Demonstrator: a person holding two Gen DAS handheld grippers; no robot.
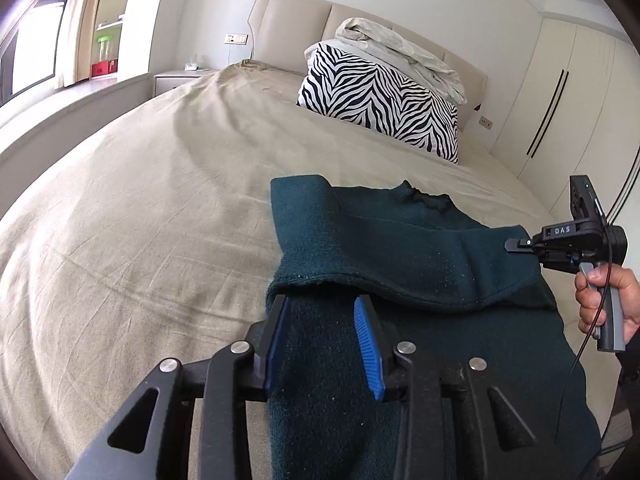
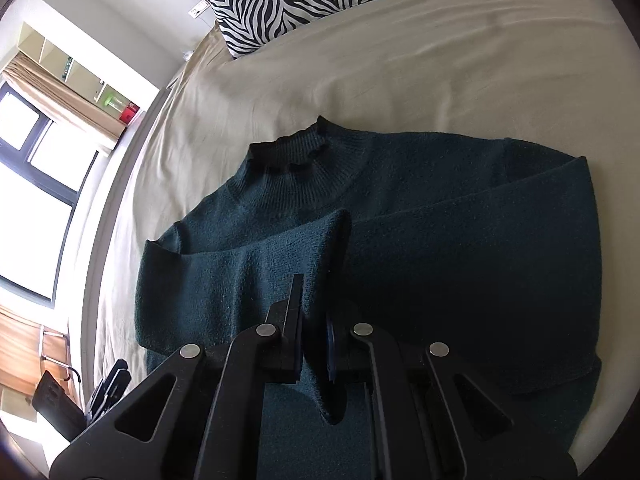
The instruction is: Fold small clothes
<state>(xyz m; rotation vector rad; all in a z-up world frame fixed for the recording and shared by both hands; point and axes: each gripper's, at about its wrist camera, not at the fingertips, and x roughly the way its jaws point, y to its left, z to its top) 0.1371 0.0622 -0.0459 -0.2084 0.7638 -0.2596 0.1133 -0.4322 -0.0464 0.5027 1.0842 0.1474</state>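
a zebra-striped pillow (image 1: 384,100) lies at the head of the bed (image 1: 140,200), a crumpled white sheet (image 1: 400,52) on it.

Beige bed (image 1: 140,208) with padded headboard (image 1: 296,28); zebra pillow (image 1: 380,100); daylight through window (image 2: 36,184); white wardrobe (image 1: 568,96) on right.

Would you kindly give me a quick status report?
Left tool open over sweater. Right tool shut on sleeve. Pillow well clear.

Daylight floods from the window (image 2: 36,184), blown out white. The dark green sweater (image 2: 460,248) beyond the jaws lies shadowed, detail lost. Fisheye bends the edges.
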